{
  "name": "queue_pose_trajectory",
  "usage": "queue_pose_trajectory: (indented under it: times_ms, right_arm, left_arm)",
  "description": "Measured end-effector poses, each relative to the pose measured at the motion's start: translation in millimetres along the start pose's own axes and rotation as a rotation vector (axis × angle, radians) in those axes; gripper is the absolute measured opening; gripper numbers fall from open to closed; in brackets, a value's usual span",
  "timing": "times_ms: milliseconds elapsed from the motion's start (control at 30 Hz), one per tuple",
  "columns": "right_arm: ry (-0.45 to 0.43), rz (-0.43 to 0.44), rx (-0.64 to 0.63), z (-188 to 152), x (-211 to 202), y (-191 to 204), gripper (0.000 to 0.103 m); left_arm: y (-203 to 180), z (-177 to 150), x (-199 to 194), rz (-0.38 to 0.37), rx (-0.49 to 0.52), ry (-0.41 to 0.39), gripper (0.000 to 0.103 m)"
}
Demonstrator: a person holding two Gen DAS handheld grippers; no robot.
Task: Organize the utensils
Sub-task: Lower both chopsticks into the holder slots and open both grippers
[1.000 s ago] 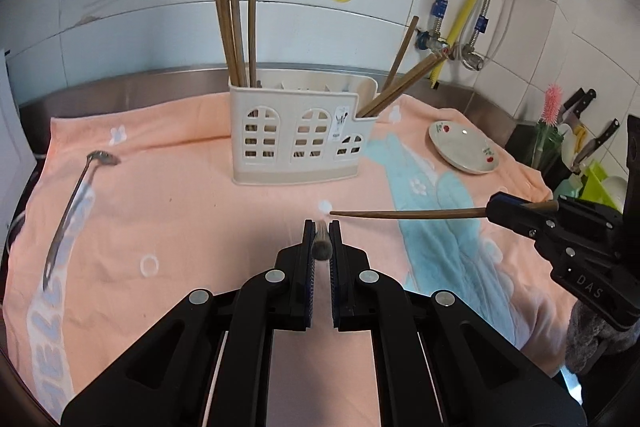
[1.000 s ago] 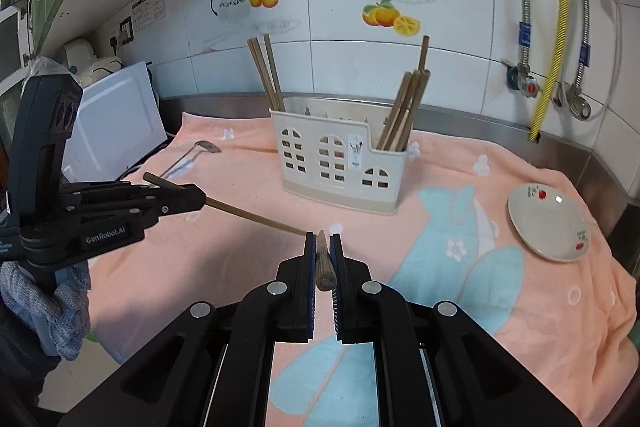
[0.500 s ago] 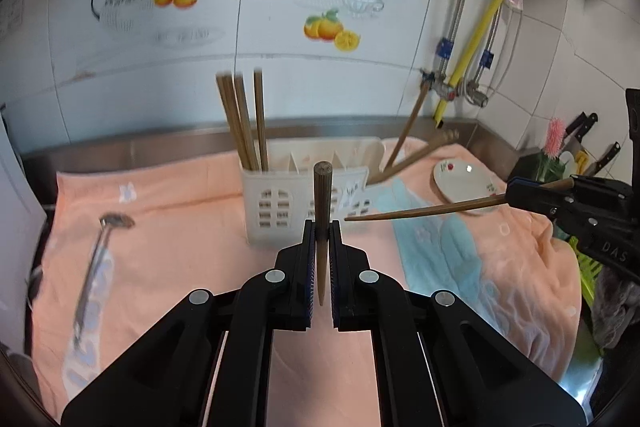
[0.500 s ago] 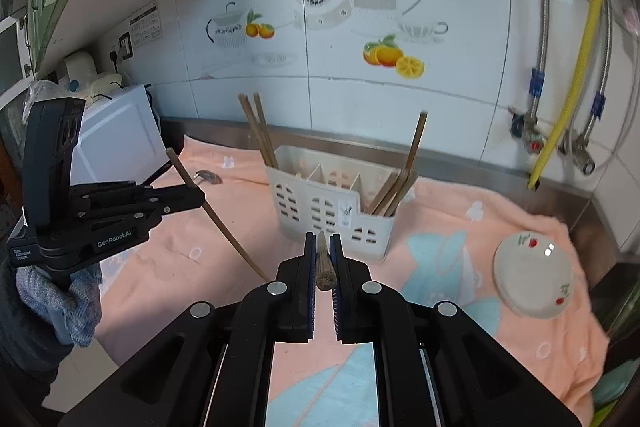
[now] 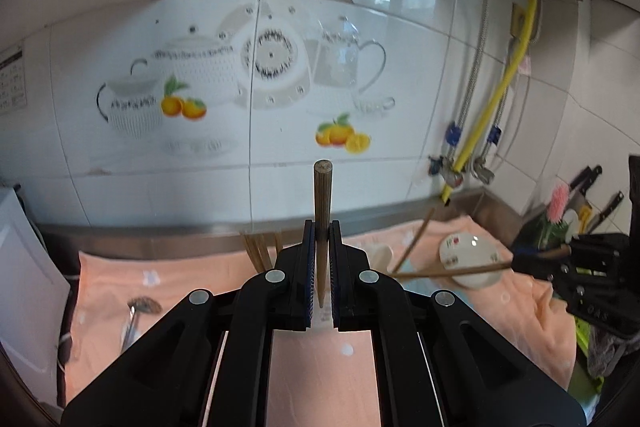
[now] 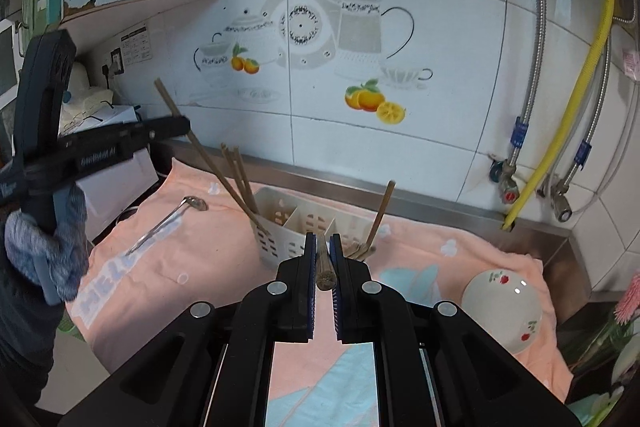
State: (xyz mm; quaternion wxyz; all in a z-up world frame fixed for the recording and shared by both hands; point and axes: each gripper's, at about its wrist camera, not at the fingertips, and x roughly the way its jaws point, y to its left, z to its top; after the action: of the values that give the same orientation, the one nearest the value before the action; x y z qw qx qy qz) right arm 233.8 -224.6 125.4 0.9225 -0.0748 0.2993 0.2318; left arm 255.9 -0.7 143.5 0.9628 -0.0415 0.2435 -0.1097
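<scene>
My left gripper is shut on a brown wooden chopstick that stands nearly upright, thick end up. In the right wrist view the left gripper holds that chopstick tilted, its thin tip down at the left compartment of the white utensil holder. My right gripper is shut on another chopstick, seen end-on. In the left wrist view that chopstick points left from the right gripper. Chopsticks stand in the holder's right compartment.
A metal ladle lies on the peach towel at the left. A small white plate sits at the right. Steel and yellow hoses run down the tiled wall. Knives and a pink brush stand at the far right.
Both grippers have risen and tilted up. The left chopstick has swung from level to steep, its tip now at the holder's left compartment.
</scene>
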Motion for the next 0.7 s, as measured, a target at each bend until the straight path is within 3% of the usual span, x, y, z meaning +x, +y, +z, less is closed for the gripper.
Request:
queue_pose_trajectory:
  times_ms: [333, 700]
  right_arm:
    - [0.060, -0.044, -0.012, 14.1, 17.3, -12.3, 0.007]
    - [0.169, -0.030, -0.008, 10.5, 64.3, -13.7, 0.007]
  left_arm:
    - [3.7, 18.5, 24.2, 0.060, 0.000, -0.029, 0.005]
    - [21.6, -2.2, 66.2, 0.063, -0.034, 0.064, 0.005]
